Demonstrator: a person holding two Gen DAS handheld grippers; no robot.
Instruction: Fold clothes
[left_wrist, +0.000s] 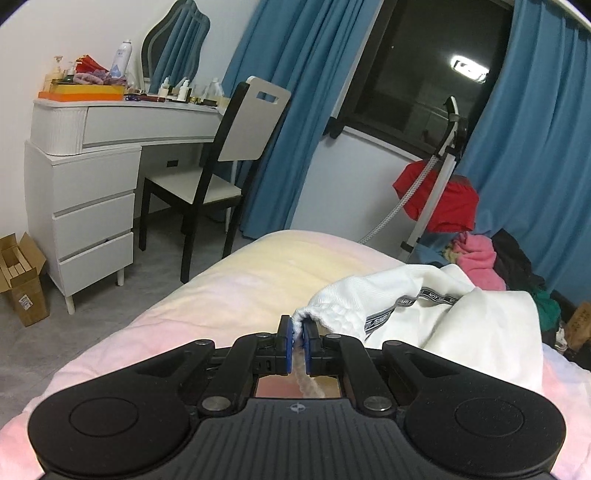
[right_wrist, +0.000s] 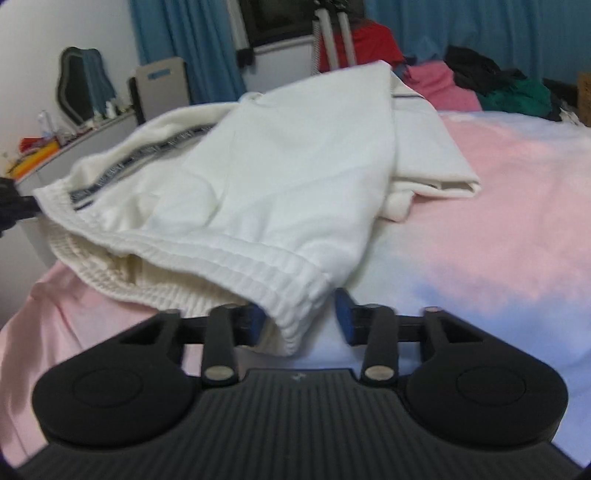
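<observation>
Gripping one end of the ribbed waistband, the left gripper (left_wrist: 298, 334) has its blue pads (left_wrist: 285, 341) pressed together on the white trousers (left_wrist: 461, 325), which lie rumpled on the pink and yellow bed cover (left_wrist: 258, 280). A black-and-white lettered tape runs along the cloth just past the pinch. Beyond the bed stand a white dressing table (left_wrist: 92, 177) and a chair (left_wrist: 218, 173), with blue curtains (left_wrist: 280, 122) behind them. Further right, a heap of clothes (left_wrist: 487, 258) sits at the far edge. On the right side, the right gripper (right_wrist: 300, 320) has its jaws spread wide, the waistband (right_wrist: 258, 269) hanging down between them; whether a pad touches the cloth I cannot tell. The trousers (right_wrist: 280, 166) spread away across the bed cover (right_wrist: 498, 240).
</observation>
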